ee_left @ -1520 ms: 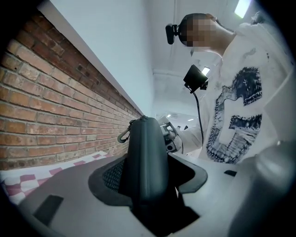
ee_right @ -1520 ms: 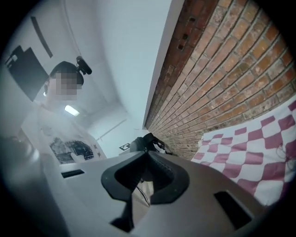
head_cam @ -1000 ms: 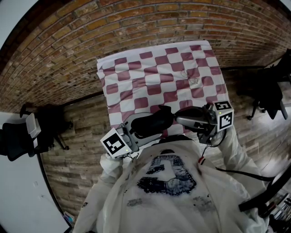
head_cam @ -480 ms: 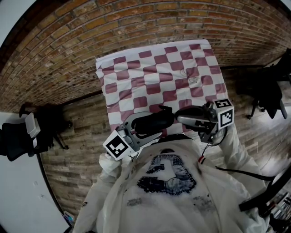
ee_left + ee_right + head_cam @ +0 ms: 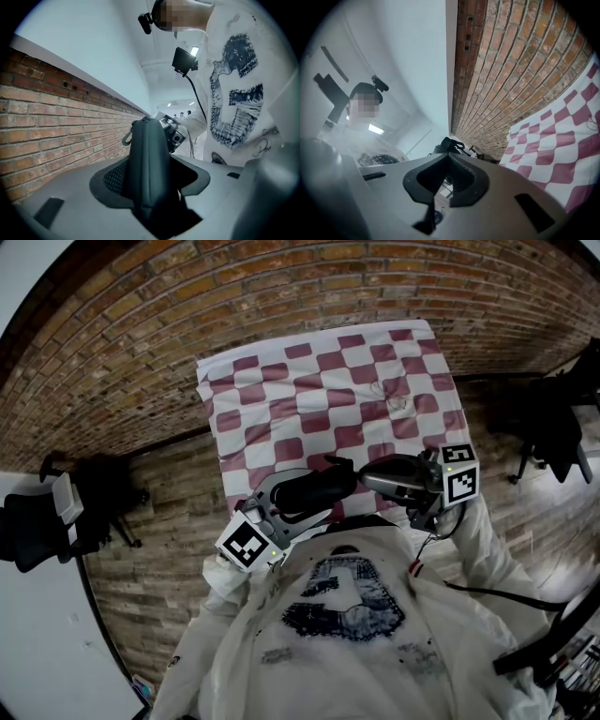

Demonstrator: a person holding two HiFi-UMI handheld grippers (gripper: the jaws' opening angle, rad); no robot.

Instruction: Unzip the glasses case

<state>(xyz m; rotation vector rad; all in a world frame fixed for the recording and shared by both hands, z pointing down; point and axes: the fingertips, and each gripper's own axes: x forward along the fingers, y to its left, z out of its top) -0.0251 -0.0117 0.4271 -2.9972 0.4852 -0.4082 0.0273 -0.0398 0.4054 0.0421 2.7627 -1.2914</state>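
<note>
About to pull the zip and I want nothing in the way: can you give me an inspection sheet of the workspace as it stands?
Surface: checked cloth covers the table; one small faint mark on it, too small to tell.
Job's things: glasses case, dark, held in the air above the cloth; no opening seen.
Clutter: nothing seen.
Grippers: left gripper clamped on the case; right gripper jaws together at the case's far end, and whether they pinch the zip pull cannot be told.
Cables: thin cable hangs below the right gripper.
Surroundings: brick wall; black chairs on both sides.
</note>
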